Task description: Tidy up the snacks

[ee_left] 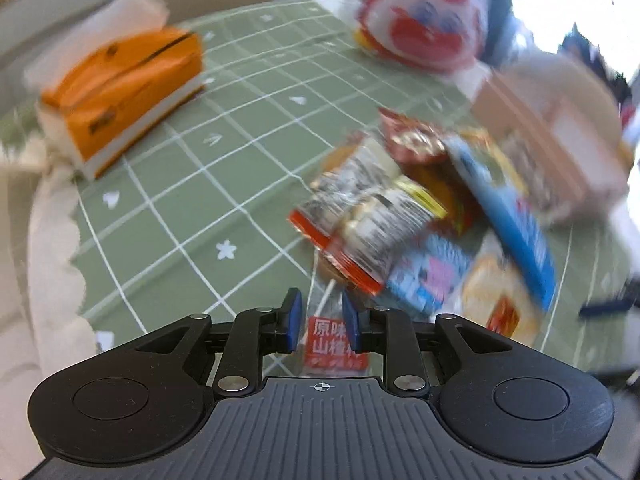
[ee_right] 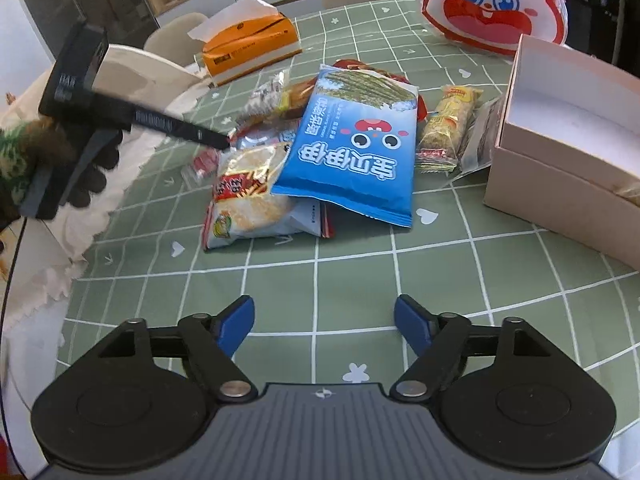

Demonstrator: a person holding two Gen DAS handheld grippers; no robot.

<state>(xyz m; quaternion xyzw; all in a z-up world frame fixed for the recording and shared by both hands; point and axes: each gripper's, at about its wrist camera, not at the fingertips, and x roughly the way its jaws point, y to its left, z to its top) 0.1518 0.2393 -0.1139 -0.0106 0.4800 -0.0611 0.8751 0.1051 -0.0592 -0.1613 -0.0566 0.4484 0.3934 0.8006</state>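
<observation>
A heap of snack packets lies on the green checked tablecloth (ee_right: 320,272): a blue seaweed bag (ee_right: 352,148) on top, a rice cracker bag (ee_right: 248,196) at its left, a yellow-red bar (ee_right: 444,128) at its right. My left gripper (ee_left: 322,316) is shut on a small clear packet with a red label (ee_left: 334,344), at the heap's left edge; it also shows in the right wrist view (ee_right: 224,140). My right gripper (ee_right: 324,320) is open and empty, in front of the heap. An open white box (ee_right: 560,148) stands at the right.
An orange tissue box (ee_right: 248,50) stands at the back left. A large white-and-red rabbit-face bag (ee_right: 496,8) stands at the back right. Beige chairs (ee_right: 132,68) ring the table. The tablecloth's lace edge (ee_right: 48,276) hangs at the left.
</observation>
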